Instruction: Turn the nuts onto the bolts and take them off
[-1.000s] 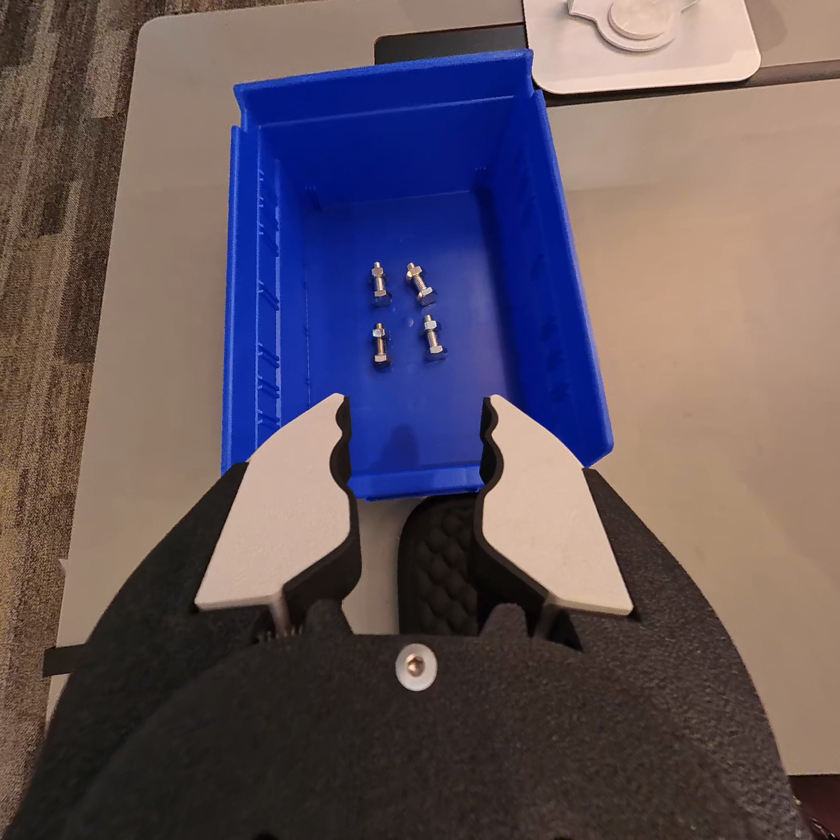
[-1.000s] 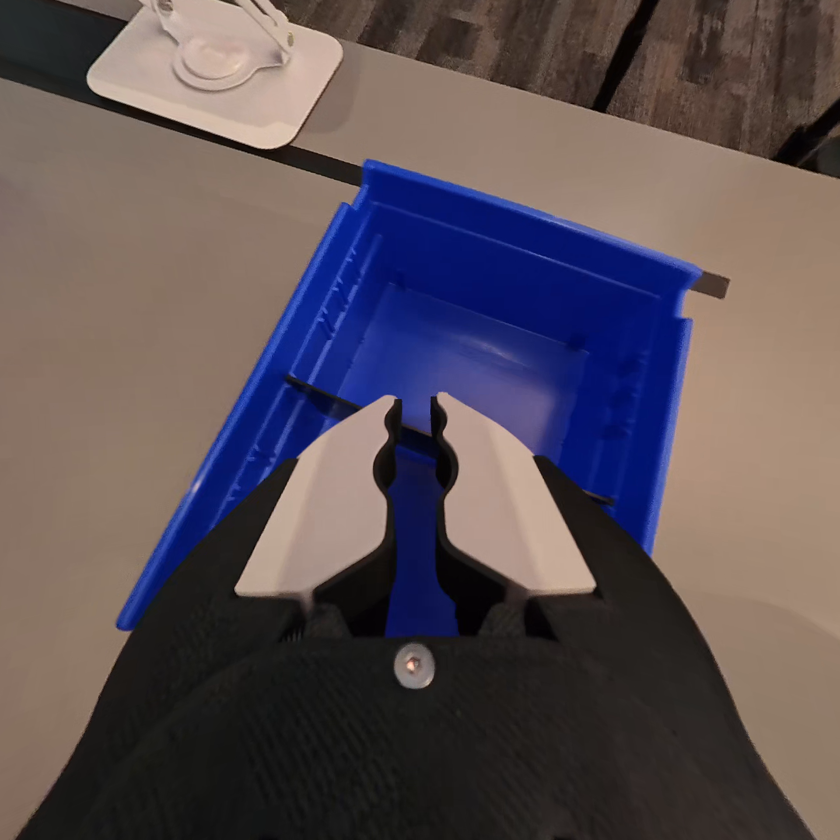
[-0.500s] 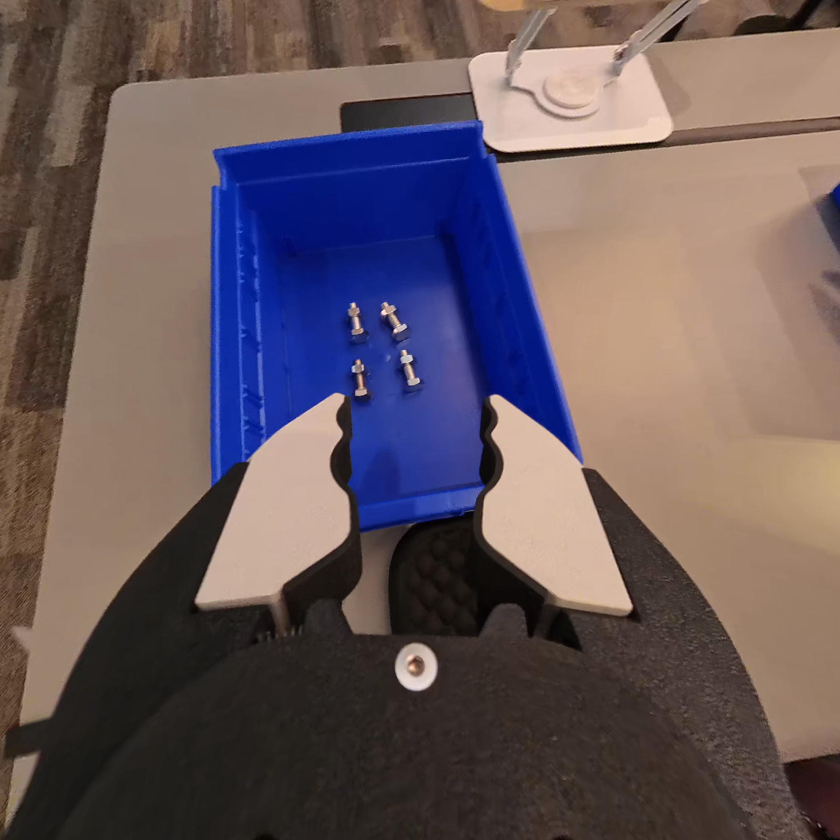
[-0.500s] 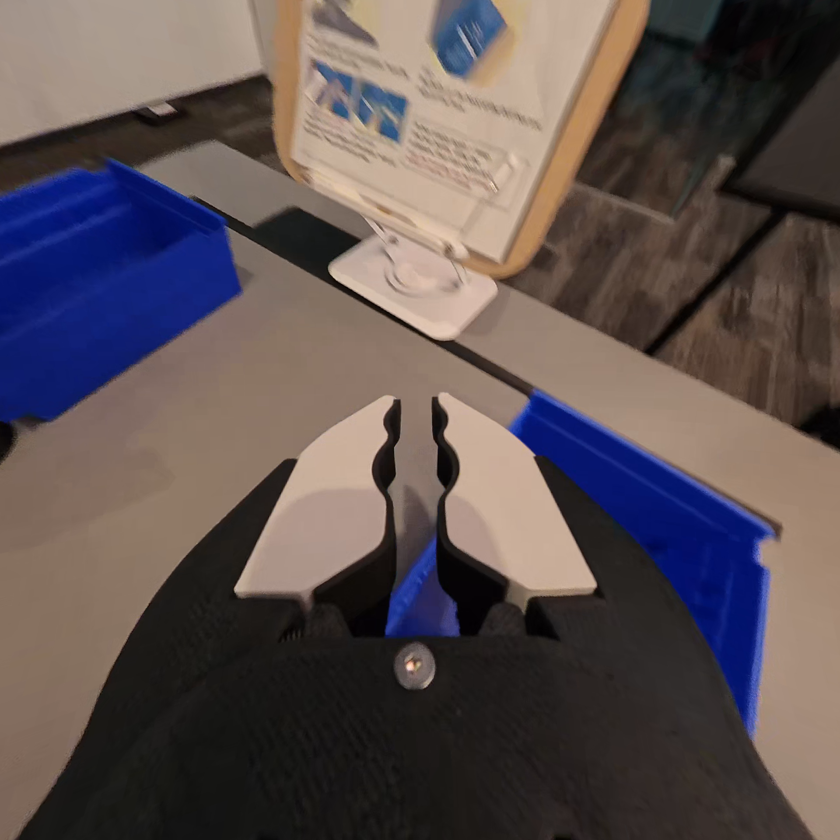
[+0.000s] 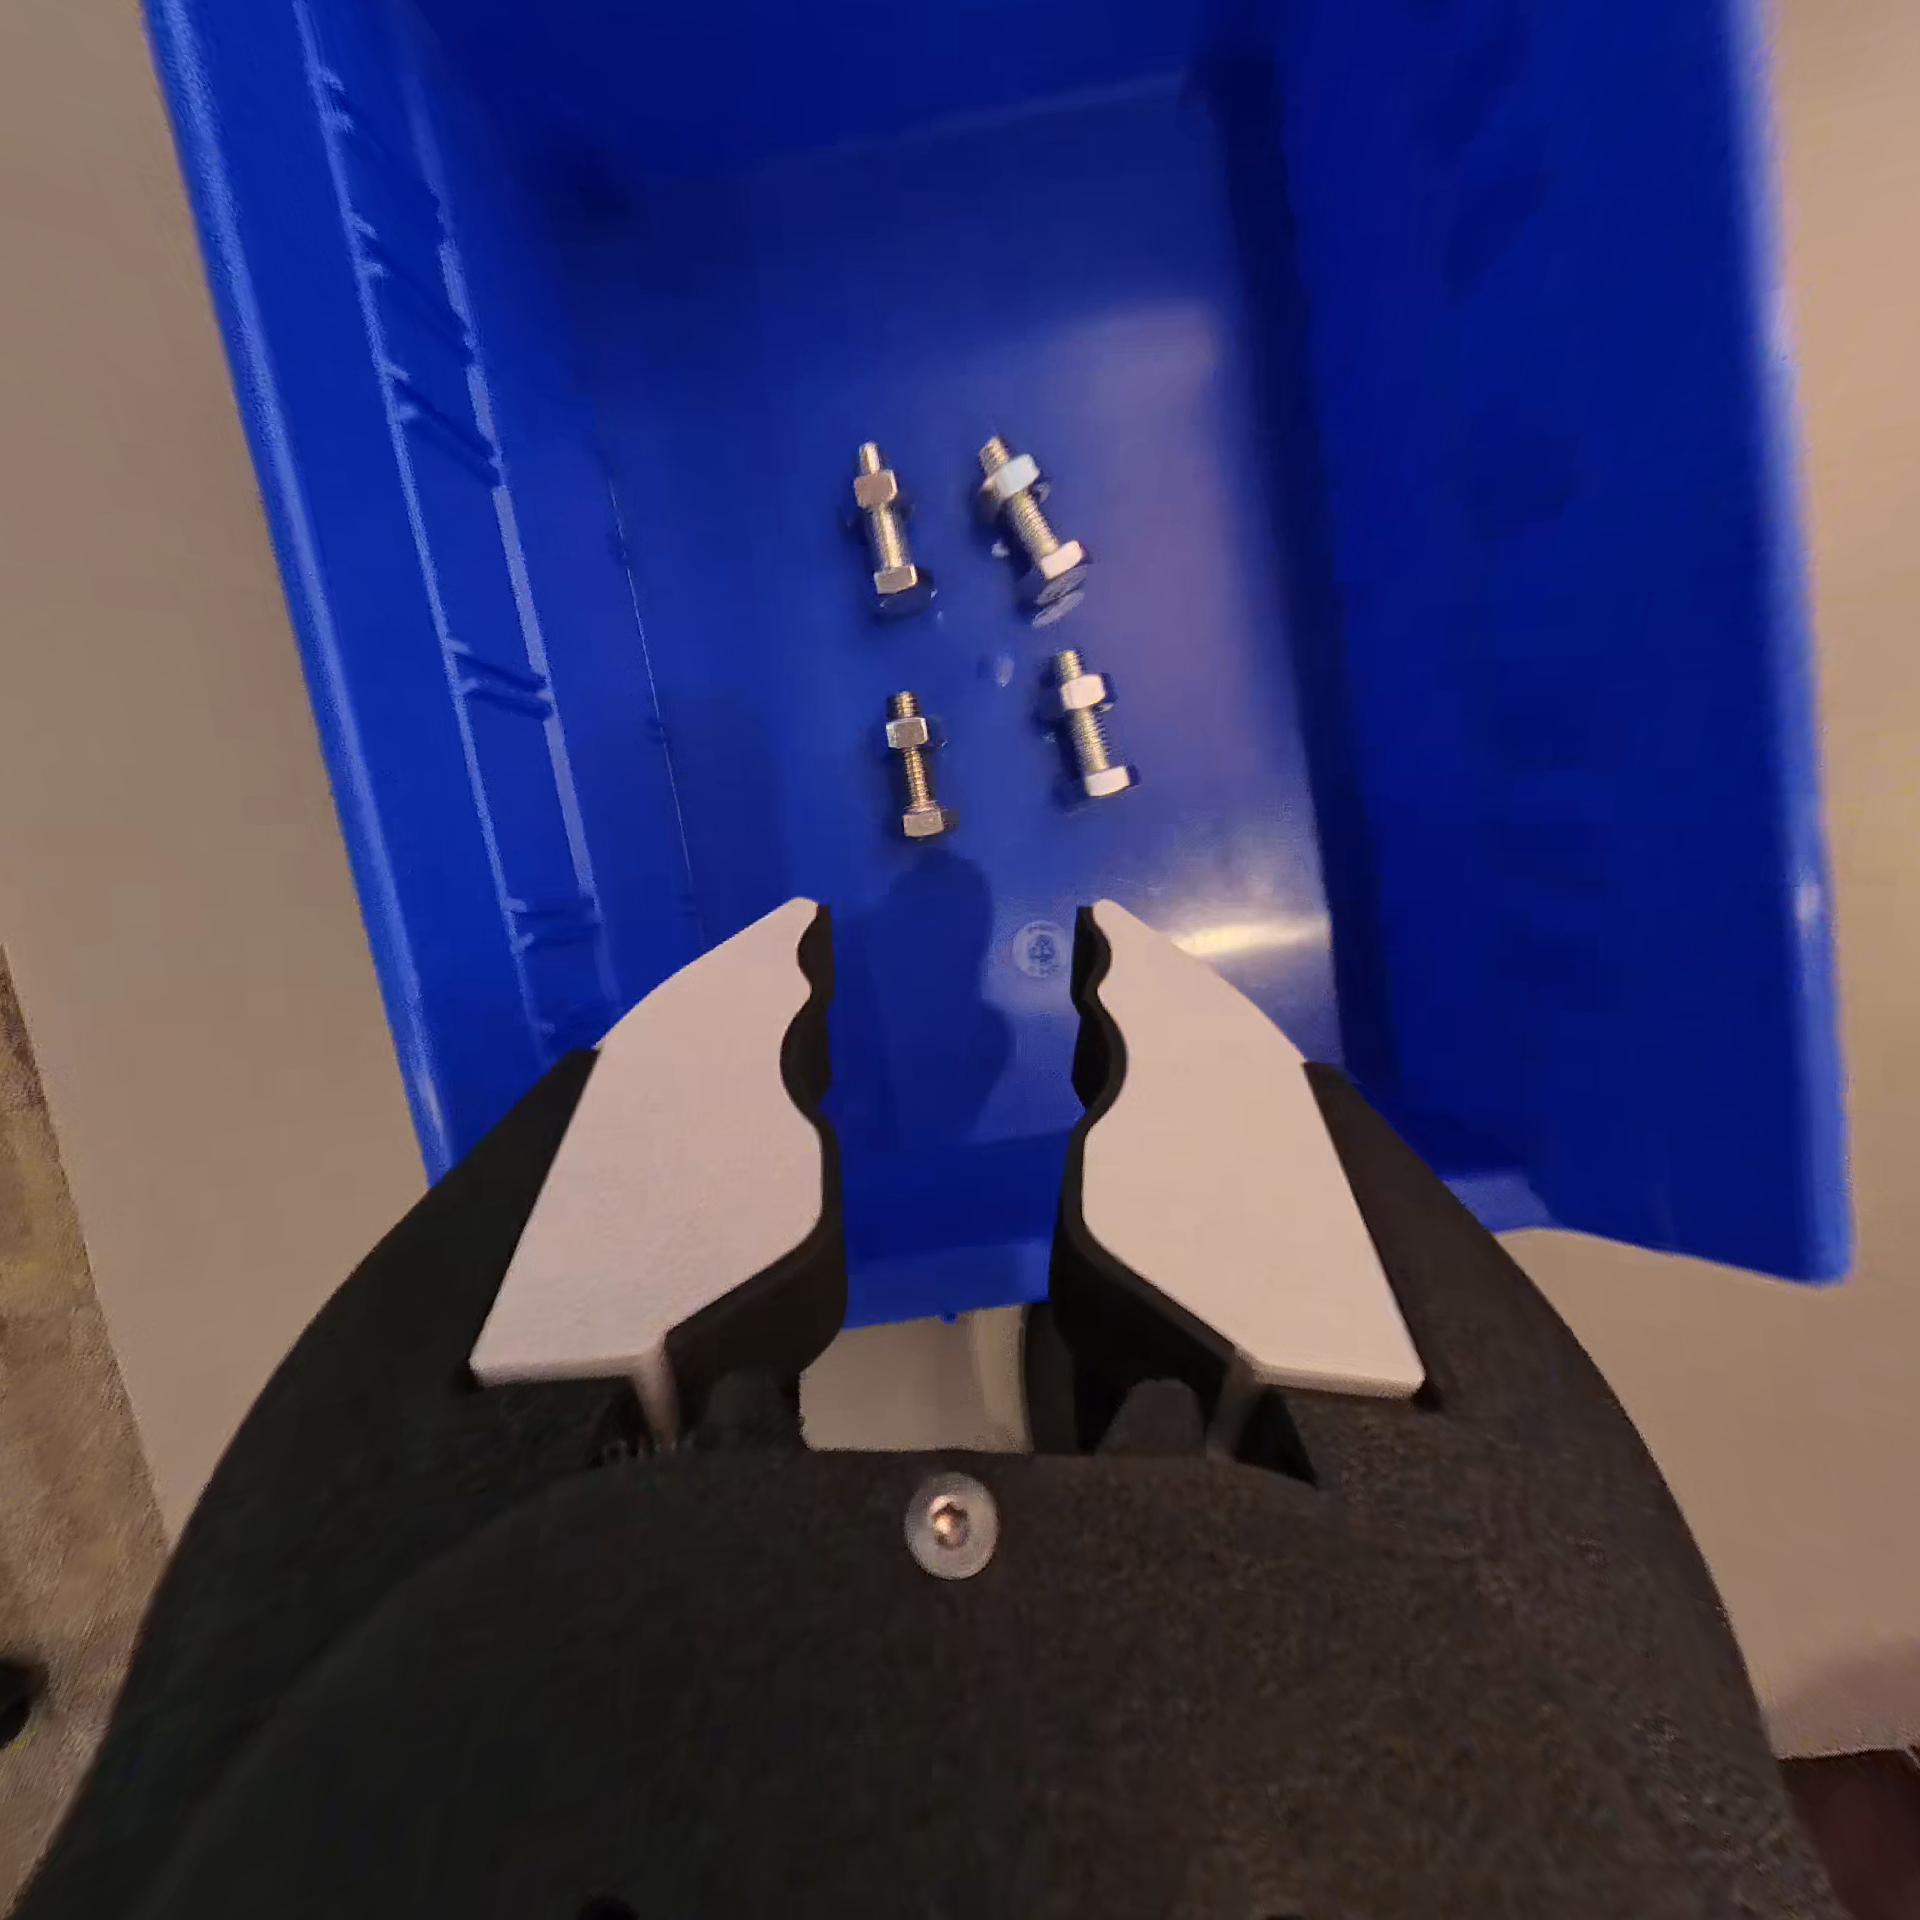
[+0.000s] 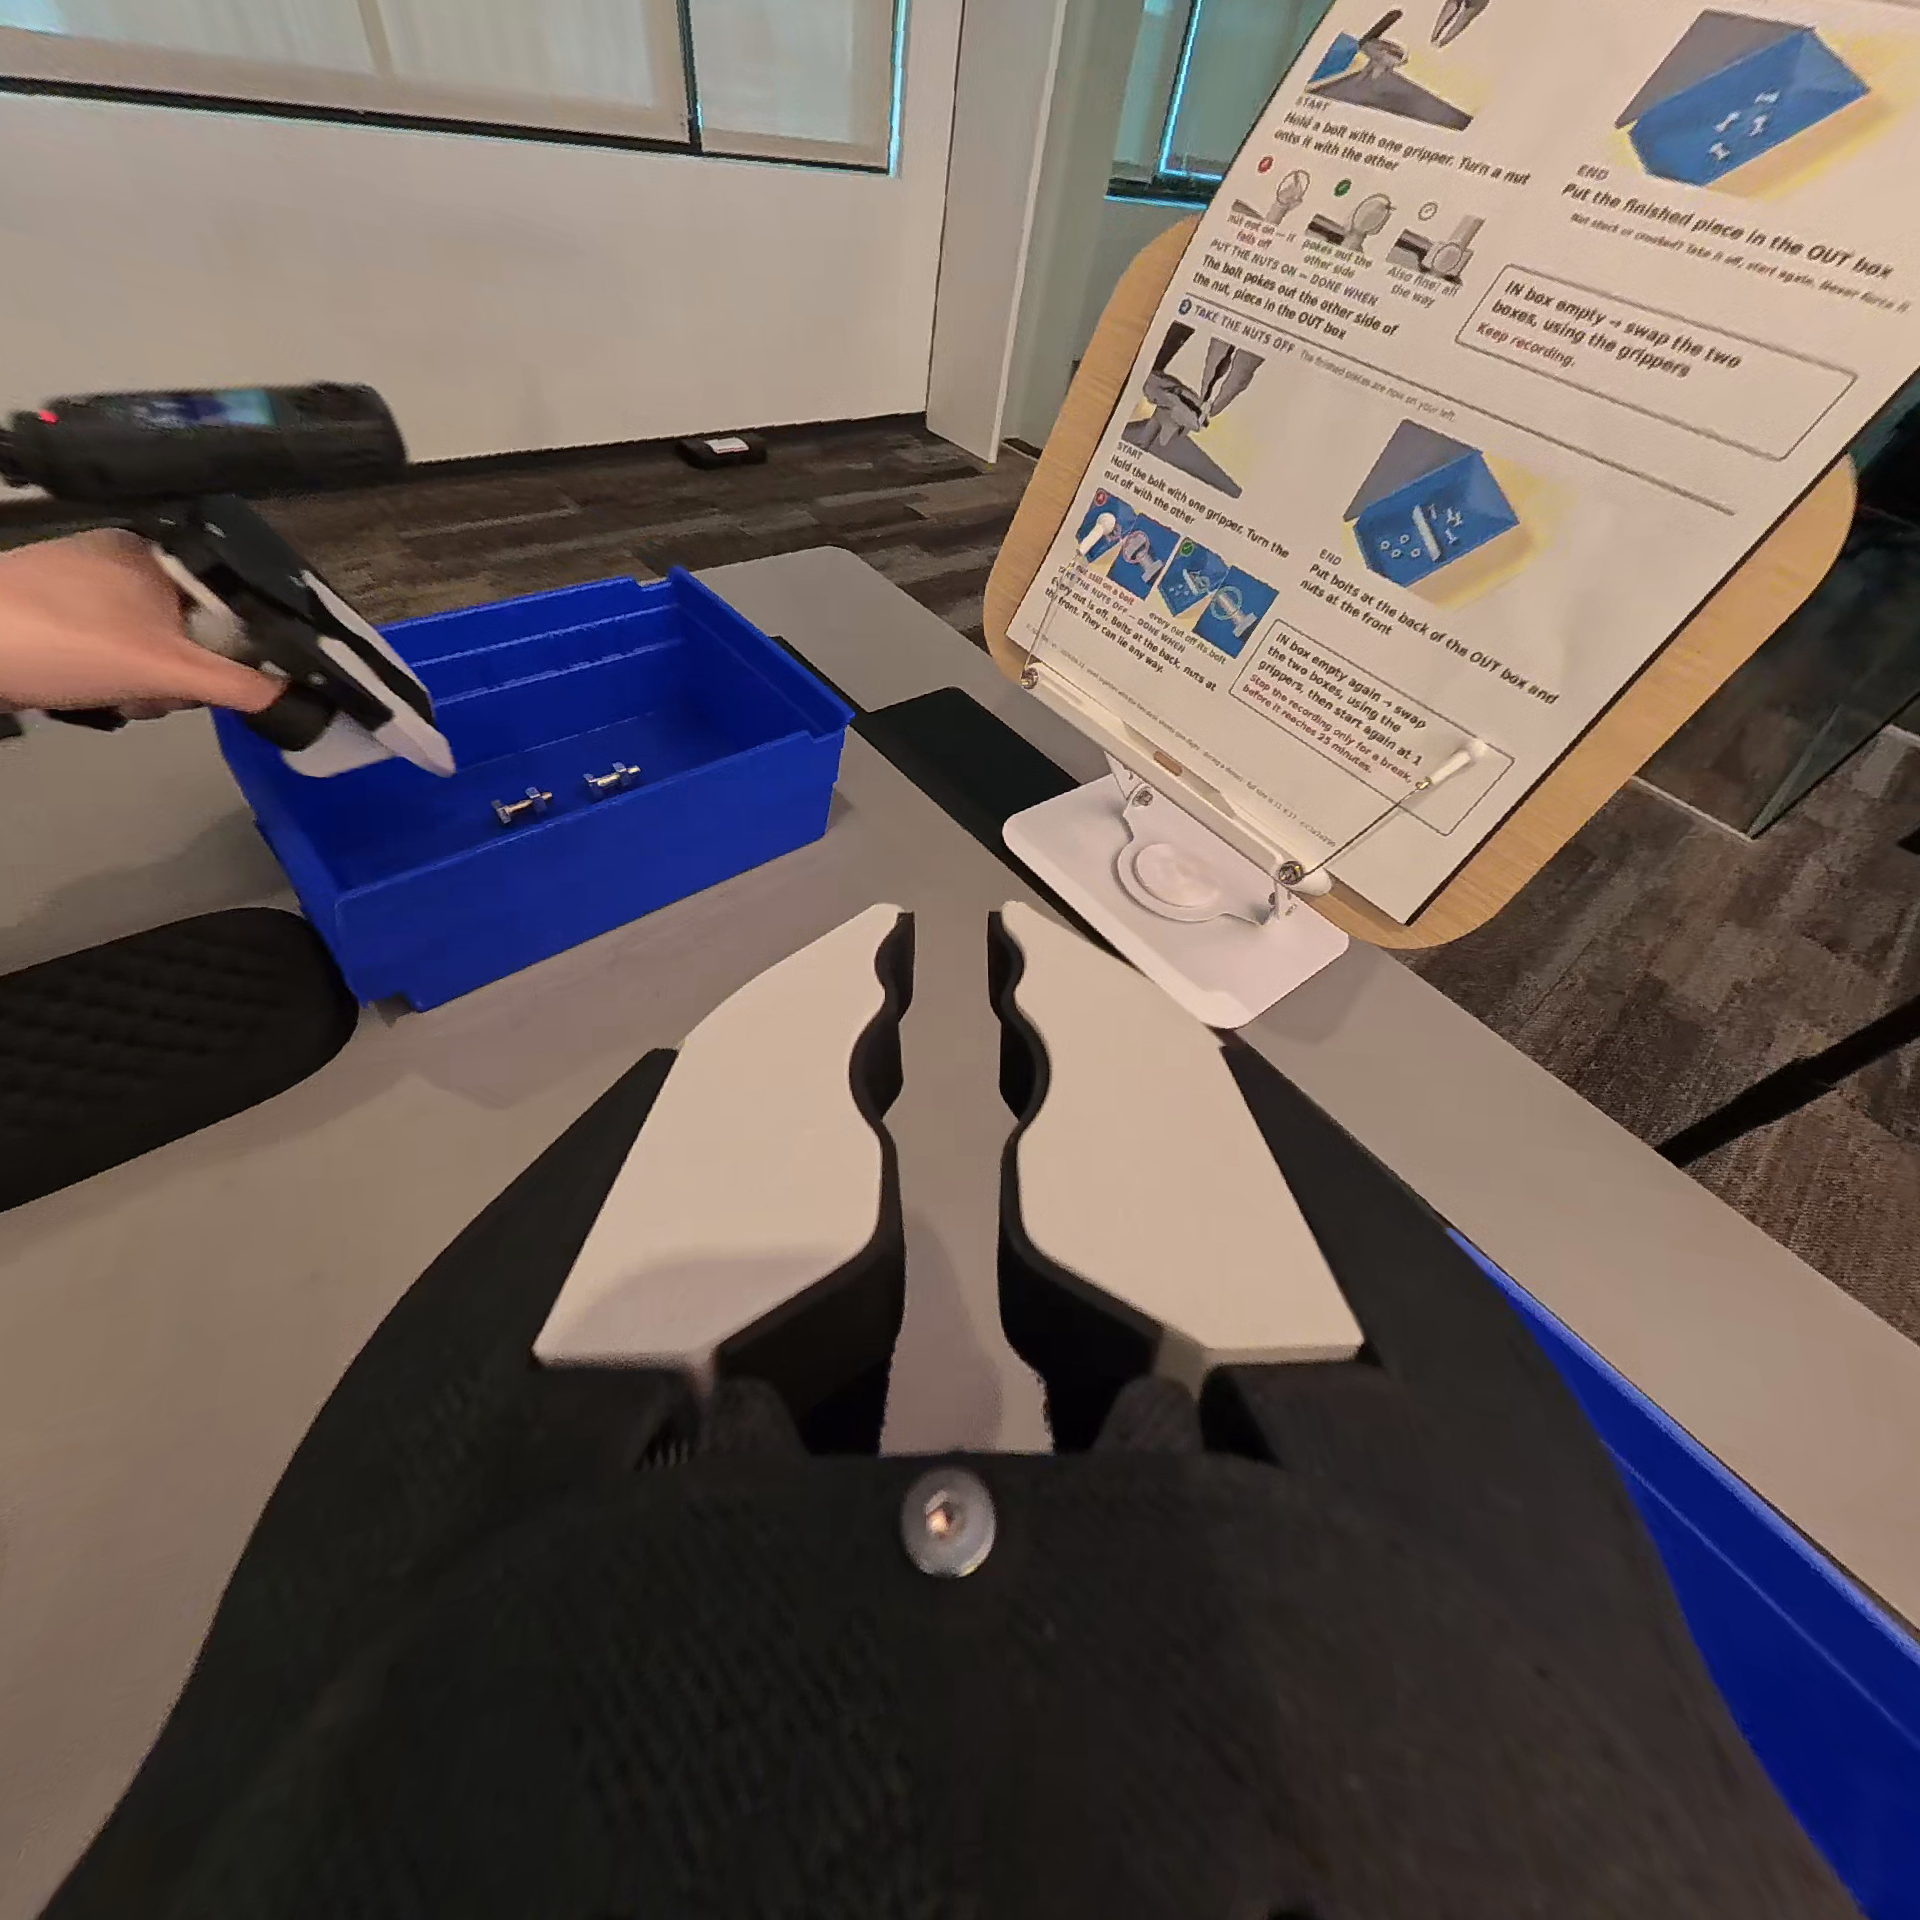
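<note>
Now the left gripper is spread and empty over the near end of the blue bin — four bolts with nuts lie mid-floor, well clear of the walls. The right gripper hovers over bare table, its jaws narrowly apart, holding nothing — a second blue bin is beside it.

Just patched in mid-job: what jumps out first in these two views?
The bright blue bin fills the left wrist view, with four bolts, each with a nut on it, lying on its floor just ahead of the open left gripper. In the right wrist view, a large instruction board stands beyond the right gripper.
</note>
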A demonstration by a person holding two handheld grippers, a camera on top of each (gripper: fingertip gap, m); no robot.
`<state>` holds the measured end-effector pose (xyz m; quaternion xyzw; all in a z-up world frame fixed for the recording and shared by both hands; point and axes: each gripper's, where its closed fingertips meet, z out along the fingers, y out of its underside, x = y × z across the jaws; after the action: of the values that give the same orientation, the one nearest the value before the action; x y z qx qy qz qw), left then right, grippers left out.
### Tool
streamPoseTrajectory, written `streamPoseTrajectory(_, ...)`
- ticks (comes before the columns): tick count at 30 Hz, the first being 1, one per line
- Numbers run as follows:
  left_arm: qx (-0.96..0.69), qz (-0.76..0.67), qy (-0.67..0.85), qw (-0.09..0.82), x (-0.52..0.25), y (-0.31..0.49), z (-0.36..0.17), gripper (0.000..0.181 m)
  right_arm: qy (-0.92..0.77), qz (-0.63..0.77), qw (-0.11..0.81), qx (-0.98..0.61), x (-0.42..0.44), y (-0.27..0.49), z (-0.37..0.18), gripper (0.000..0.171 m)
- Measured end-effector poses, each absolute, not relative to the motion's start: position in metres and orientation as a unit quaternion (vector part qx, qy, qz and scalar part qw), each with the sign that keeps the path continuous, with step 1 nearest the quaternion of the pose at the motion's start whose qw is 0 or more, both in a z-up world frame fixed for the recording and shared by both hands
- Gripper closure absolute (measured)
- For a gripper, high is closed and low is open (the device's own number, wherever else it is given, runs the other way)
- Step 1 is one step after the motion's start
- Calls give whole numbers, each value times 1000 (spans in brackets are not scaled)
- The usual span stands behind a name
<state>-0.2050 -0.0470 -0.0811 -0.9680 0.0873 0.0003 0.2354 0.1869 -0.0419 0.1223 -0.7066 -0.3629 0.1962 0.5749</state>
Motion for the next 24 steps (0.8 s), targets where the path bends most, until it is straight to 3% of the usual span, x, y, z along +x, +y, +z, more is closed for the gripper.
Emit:
streamPoseTrajectory(16,-994,33,43,90,-223,-16,-154,143,-364,204,532,-736,210,-20,90,157)
streamPoseTrajectory(21,-995,-2,38,94,-215,-13,-155,171,-358,191,530,-745,218,-11,84,157)
streamPoseTrajectory(24,-995,-1,52,85,-216,-15,-155,171,-349,192,539,-743,222,-3,82,159)
